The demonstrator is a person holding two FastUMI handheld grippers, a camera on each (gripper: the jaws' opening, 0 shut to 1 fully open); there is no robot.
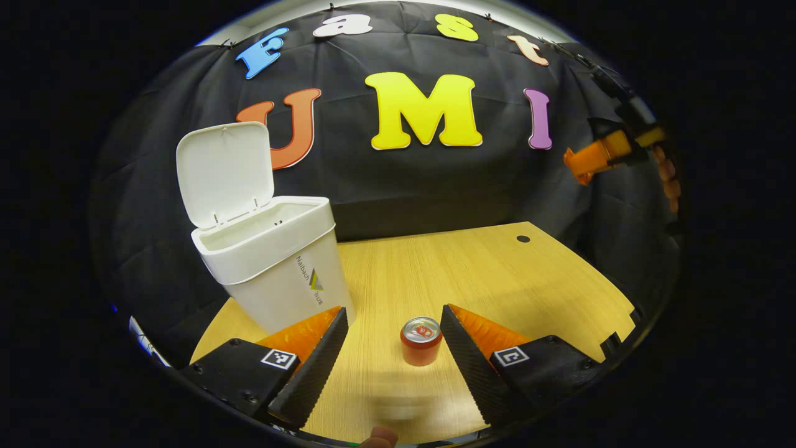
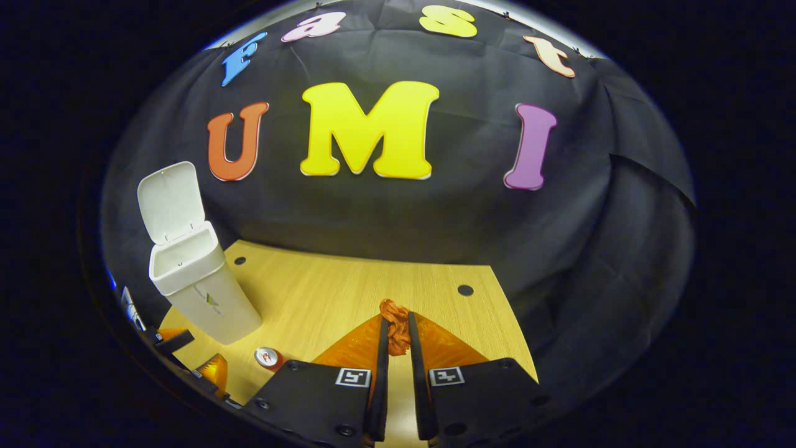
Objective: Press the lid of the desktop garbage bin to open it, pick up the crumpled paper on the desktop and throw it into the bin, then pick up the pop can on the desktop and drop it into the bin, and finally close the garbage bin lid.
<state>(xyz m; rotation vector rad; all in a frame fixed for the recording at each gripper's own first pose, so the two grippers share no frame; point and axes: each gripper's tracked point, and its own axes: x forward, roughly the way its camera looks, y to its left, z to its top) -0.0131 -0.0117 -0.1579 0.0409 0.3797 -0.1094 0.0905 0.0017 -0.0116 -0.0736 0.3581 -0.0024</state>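
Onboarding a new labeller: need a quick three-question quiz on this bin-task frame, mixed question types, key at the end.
1. True or false: the lid of the garbage bin is closed.
2. What do the right gripper fingers press on? A) pop can B) crumpled paper C) nothing
3. In the left gripper view, where does the pop can stand relative to the left gripper fingers?

Key:
1. False; the lid stands open.
2. B; the crumpled paper is pinched between them.
3. Upright on the table, in the gap between the spread fingers, nearer one of them, not gripped.
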